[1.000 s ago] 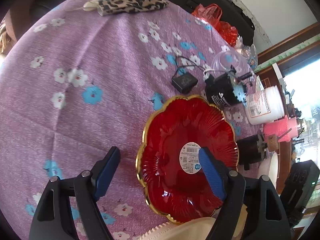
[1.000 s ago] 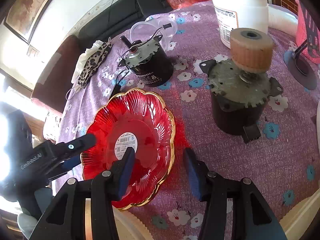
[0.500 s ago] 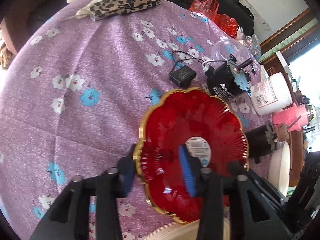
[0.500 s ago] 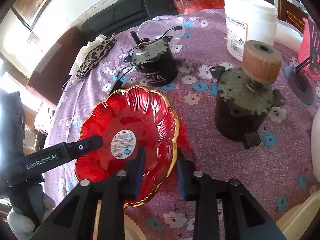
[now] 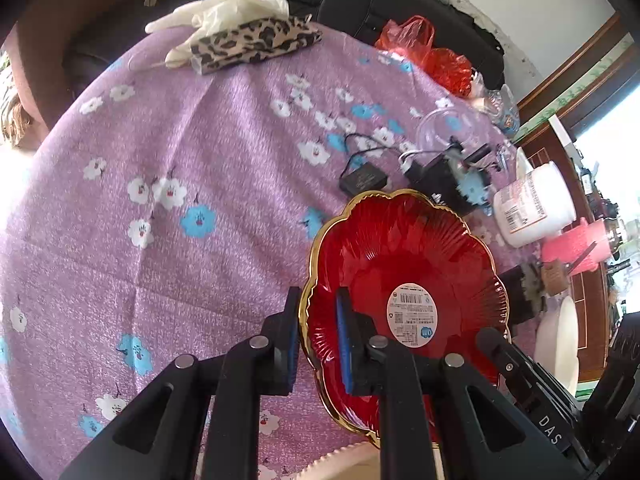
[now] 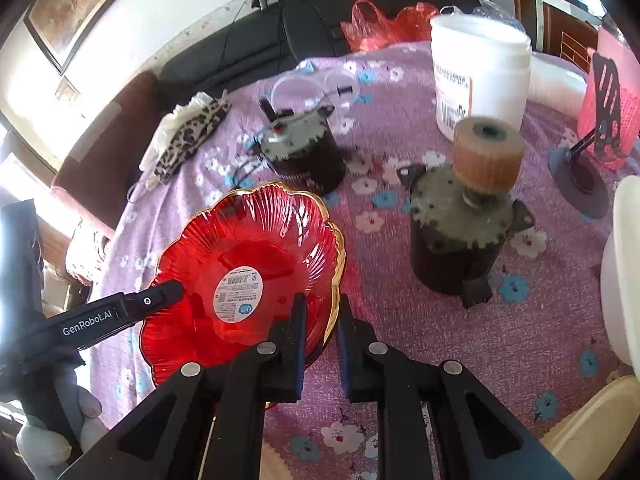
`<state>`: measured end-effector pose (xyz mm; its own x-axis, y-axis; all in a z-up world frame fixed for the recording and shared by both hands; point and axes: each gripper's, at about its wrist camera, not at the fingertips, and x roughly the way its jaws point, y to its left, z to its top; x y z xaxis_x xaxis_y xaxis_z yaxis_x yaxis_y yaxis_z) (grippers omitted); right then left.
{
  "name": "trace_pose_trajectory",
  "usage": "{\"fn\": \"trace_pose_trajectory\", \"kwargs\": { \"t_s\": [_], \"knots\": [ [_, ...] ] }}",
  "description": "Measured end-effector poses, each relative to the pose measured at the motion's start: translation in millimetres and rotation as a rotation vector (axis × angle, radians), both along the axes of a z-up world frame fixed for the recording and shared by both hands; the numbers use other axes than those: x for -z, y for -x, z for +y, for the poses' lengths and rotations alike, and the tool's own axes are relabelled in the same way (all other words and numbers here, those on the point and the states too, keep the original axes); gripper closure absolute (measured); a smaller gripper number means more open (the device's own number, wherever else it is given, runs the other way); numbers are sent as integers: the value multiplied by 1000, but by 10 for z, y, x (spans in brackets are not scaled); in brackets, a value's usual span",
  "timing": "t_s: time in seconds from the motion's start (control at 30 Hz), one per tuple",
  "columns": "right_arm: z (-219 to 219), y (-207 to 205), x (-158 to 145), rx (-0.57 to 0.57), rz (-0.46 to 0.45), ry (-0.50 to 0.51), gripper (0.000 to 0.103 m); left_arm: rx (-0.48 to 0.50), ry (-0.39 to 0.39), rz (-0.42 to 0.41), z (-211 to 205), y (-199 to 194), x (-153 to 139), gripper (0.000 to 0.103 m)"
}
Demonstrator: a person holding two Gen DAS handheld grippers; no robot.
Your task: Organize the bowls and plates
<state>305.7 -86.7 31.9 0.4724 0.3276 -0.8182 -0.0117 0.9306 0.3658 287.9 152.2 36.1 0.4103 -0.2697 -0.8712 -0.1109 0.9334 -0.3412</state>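
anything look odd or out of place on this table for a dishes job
Yes. The red bowl still carries a barcode sticker in its middle. Beside it on the purple cloth stand two greasy geared motors, and a leopard-print pouch lies at the far edge: not tableware.

We see the left claw (image 5: 318, 336) clamped on the near-left rim of the red plate (image 5: 404, 268), one blue pad inside, one outside. Plate has gold scalloped edge & round barcode sticker (image 5: 414, 316) at centre, sits on the table (image 5: 160, 240) w/ purple floral cloth. Part of the right claw (image 5: 516, 364) reaches the plate's right rim. Beyond: black adapter (image 5: 363, 179), dark motor (image 5: 444, 184), white jar (image 5: 534, 210), pink cup (image 5: 576, 246). Far edge: leopard-print cloth (image 5: 252, 42), white gloves (image 5: 224, 10), red bag (image 5: 424, 52).
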Motion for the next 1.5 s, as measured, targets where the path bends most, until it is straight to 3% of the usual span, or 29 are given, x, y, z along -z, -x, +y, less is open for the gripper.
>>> {"fn": "trace_pose_trajectory", "kwargs": {
  "t_s": [0.3, 0.57, 1.1, 1.5],
  "knots": [
    [-21, 99, -277, 0, -55, -19, 88, -2, 3, -60, -37, 114, -290, 88],
    [-8, 423, -603, -16, -107, -30, 88, -17, -15, -125, -21, 470, -634, 88],
    [407, 1540, -1292, -131, -222, -56, 88, -121, 19, -233, 458, 1788, -1182, 88],
    [889, 2245, -1313, -251, -238, -58, 88, -222, 19, -275, 919, 2778, -1166, 88]
  ]
}}
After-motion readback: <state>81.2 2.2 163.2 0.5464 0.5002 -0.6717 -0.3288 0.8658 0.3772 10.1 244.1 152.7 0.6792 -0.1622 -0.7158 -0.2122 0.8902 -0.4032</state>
